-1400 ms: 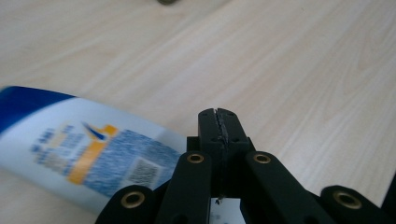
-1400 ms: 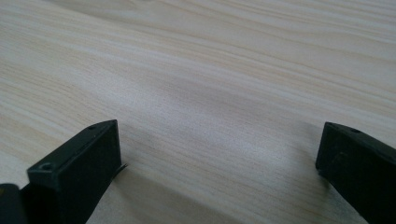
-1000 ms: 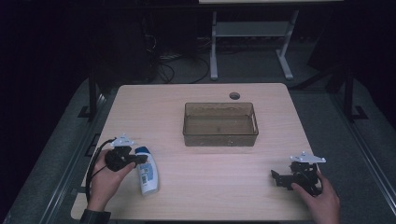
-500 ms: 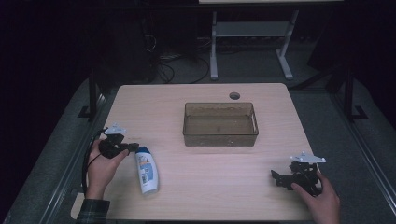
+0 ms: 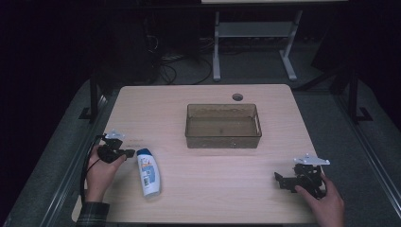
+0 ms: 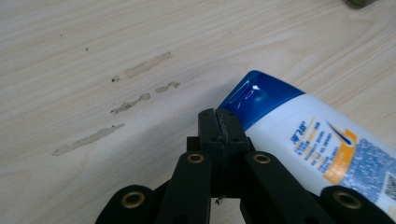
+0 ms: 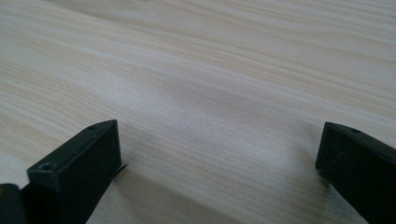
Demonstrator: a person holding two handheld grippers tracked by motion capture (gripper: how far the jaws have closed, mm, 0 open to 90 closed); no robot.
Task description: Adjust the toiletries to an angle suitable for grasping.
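Pulling back toward the left edge of the worktop (image 5: 265, 94), your left tongs (image 5: 126, 153) ended up off the bottle (image 5: 148, 172); a second earlier they sat right over it, half a second earlier they were already clear at its cap end. The bottle itself barely shifted, maybe rotated a touch. In the left gripper view the jaws were pressed flat together with nothing between them, tips just beside the blue cap (image 6: 254, 96), possibly grazing it. I read that as a release or a nudge rather than a grab, so the bottle wasn't picked up and the tub (image 5: 223, 126) had nothing in it that I could see.

Your right tongs (image 5: 283, 180) didn't move across the three frames: parked near the front right corner, jaws spread wide over bare wood in the right gripper view.

The bottle lay on its side near the front left corner, cap pointing away from you, well apart from the tub at mid-worktop.

Materials:
- bottle: white glossy plastic, flattened oval body, rounded blue cap with a hard sheen, printed blue and orange label. Likely slippery on a narrow pinch.
- tub: translucent brownish plastic, rectangular, open top, rounded corners.
- worktop: pale wood-grain laminate, matte, with scuffed residue streaks (image 6: 116, 108) left of the cap and a cable hole (image 5: 237, 97) near the far edge.
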